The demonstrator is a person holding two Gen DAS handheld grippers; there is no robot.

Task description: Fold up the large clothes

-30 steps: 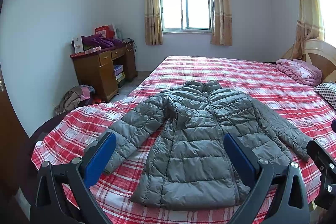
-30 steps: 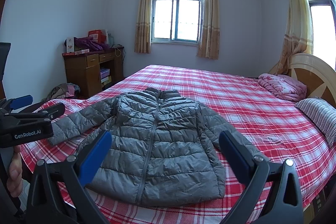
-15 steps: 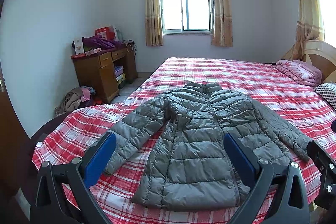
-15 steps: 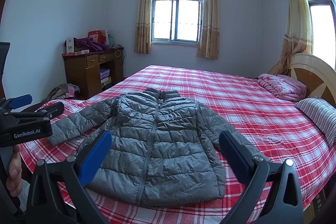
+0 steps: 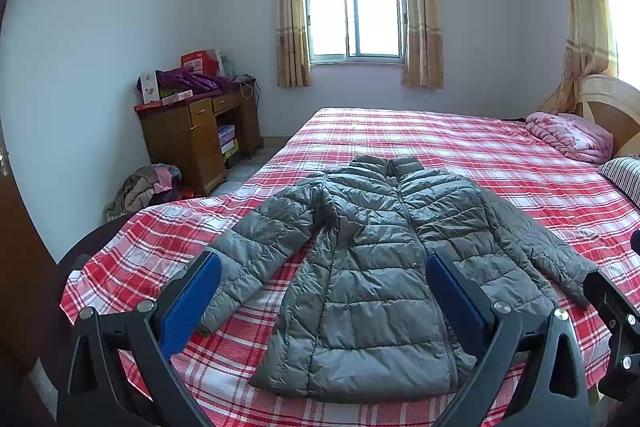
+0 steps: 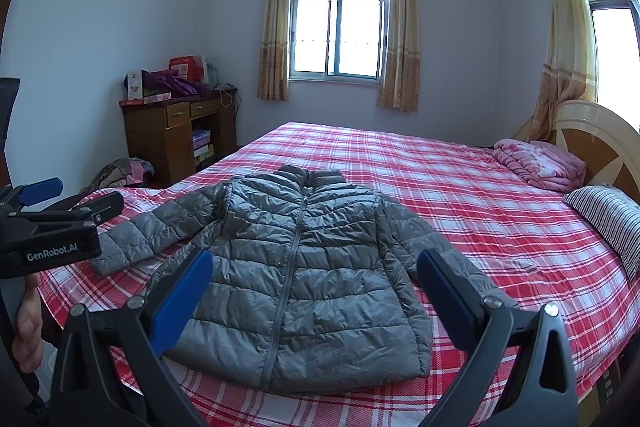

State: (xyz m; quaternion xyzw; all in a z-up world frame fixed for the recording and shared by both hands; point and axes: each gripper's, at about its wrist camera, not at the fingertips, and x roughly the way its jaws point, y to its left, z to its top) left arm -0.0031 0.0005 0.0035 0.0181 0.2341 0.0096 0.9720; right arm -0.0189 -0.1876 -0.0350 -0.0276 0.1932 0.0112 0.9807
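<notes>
I have my left gripper (image 5: 323,285), black-framed with blue pads, spread wide apart and holding nothing, poised above the near edge of the bed; my right gripper (image 6: 315,282) matches it, pads well apart and empty, just beside the left one, whose black body shows at the left edge of the right wrist view with a hand (image 6: 27,331) gripping below it. Between both pairs of fingers I see the grey quilted puffer jacket (image 5: 372,279) lying flat and face up on the red-and-white checked bedspread (image 5: 460,147), zipped closed, collar toward the window, hem toward me, both sleeves spread out to the sides. Farther up the bed a folded pink quilt (image 6: 538,165) sits by the wooden headboard (image 6: 596,139), with a striped pillow (image 6: 608,219) near it. Against the left wall stands a brown wooden desk (image 5: 192,139), its worktop cluttered with boxes and purple cloth, and a heap of clothes (image 5: 146,185) lies on the floor beside it. Beyond is a curtained window (image 5: 354,17)
</notes>
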